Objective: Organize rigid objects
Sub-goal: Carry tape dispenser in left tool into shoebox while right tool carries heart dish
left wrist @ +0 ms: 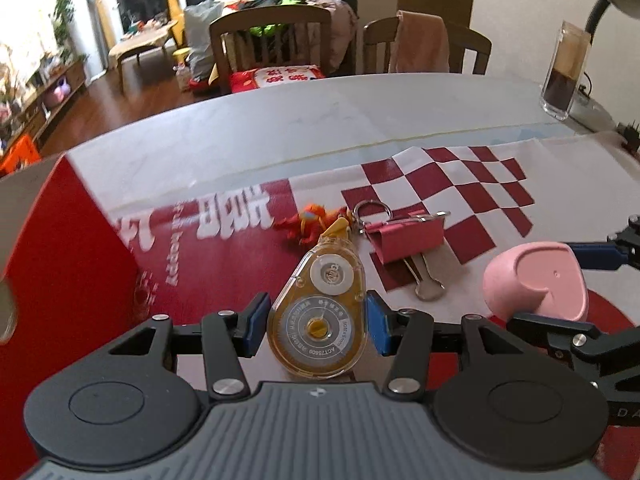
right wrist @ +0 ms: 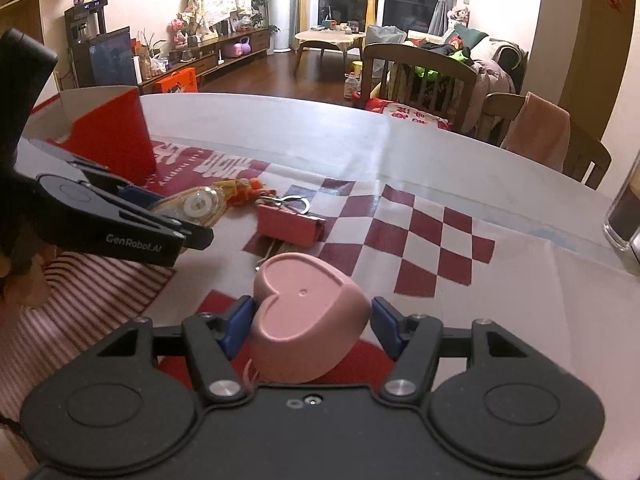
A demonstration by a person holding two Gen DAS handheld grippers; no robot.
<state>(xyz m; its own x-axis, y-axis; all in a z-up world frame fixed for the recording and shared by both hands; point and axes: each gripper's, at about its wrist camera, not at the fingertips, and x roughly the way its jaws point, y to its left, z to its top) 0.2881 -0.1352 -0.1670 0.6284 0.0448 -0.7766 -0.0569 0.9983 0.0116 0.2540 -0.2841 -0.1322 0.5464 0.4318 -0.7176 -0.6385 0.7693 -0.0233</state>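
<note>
A clear yellow correction tape dispenser (left wrist: 318,320) sits between the blue pads of my left gripper (left wrist: 316,322), which is shut on its sides. The right wrist view shows the same dispenser (right wrist: 200,206) held at the left gripper's (right wrist: 176,220) tips. My right gripper (right wrist: 310,320) is shut on a pink heart-shaped dish (right wrist: 308,320), which is tilted and off the cloth. The dish (left wrist: 536,280) also shows at the right of the left wrist view. A pink binder clip (left wrist: 404,240) with a key ring (left wrist: 372,210) and an orange toy figure (left wrist: 308,224) lie on the cloth ahead.
An open red box (left wrist: 60,260) stands at the left on the table (left wrist: 260,136). A glass jar (left wrist: 564,76) with dark contents stands far right by a lamp base. Two wooden chairs (left wrist: 272,40) stand behind the far edge. A red checked cloth (left wrist: 480,184) covers the near part.
</note>
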